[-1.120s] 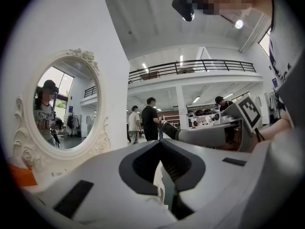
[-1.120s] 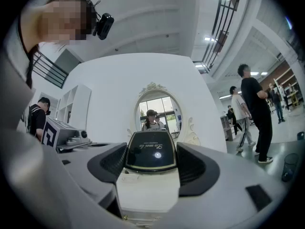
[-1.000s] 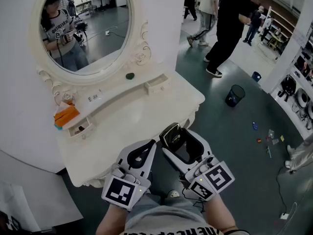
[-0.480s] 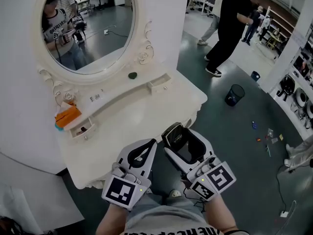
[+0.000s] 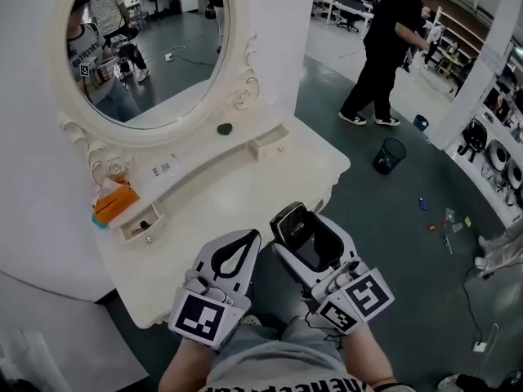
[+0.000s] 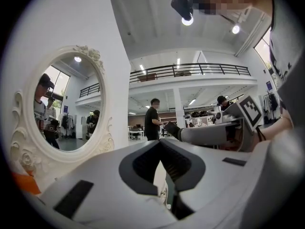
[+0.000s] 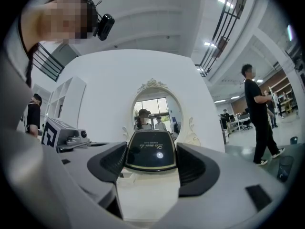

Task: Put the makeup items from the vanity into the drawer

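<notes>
Below mirror point(image 5: 143, 43), just off front edge of bench point(image 5: 237, 194):
- I hold right claw point(image 5: 298, 235) clamped on black compact point(image 5: 291, 223). Carry step, not yet stowed.
- Left claw point(image 5: 249, 239) pinched closed, empty, beside right.
- Small drawer point(image 5: 137, 225) under mirror's left rim looks pulled out. Likely target.
- Next: reach compact over bench, line up above drawer, lower, then release.
- Orange pack point(image 5: 113, 203) and dark round item point(image 5: 223, 128) by mirror base not yet stowed.

No legible txt (compact point(image 7: 150, 156) print tiny)
</notes>
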Demonstrator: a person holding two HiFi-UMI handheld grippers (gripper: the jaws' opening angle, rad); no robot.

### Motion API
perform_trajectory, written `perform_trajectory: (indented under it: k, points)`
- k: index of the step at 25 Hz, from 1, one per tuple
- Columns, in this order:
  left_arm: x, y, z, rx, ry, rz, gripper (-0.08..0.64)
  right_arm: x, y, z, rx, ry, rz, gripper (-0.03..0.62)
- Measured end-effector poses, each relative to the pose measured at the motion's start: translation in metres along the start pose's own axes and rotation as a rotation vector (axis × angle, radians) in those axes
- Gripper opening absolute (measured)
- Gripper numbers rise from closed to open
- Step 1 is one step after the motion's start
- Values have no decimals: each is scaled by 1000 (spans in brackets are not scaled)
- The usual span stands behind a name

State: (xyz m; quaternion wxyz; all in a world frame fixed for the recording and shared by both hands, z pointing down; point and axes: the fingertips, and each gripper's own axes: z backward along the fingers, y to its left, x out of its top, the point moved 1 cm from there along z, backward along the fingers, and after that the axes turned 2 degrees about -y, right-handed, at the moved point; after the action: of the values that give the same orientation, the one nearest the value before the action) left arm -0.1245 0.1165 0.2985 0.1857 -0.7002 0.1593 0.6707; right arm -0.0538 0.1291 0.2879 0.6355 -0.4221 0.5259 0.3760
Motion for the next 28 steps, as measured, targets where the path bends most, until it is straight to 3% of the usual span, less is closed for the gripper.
perform_trajectory:
  k: [7, 15, 28]
  points:
    - [-4, 11, -3, -17, -9, 21, 15, 2, -4, -7, -26, 2, -11, 339]
    - [-7, 30, -12, 34, -4, 34, 15, -1, -15, -27, 5, 17, -9, 339]
    - [-2, 27, -86, 86, 6, 28, 15, 7, -84, -40, 86, 37, -2, 341]
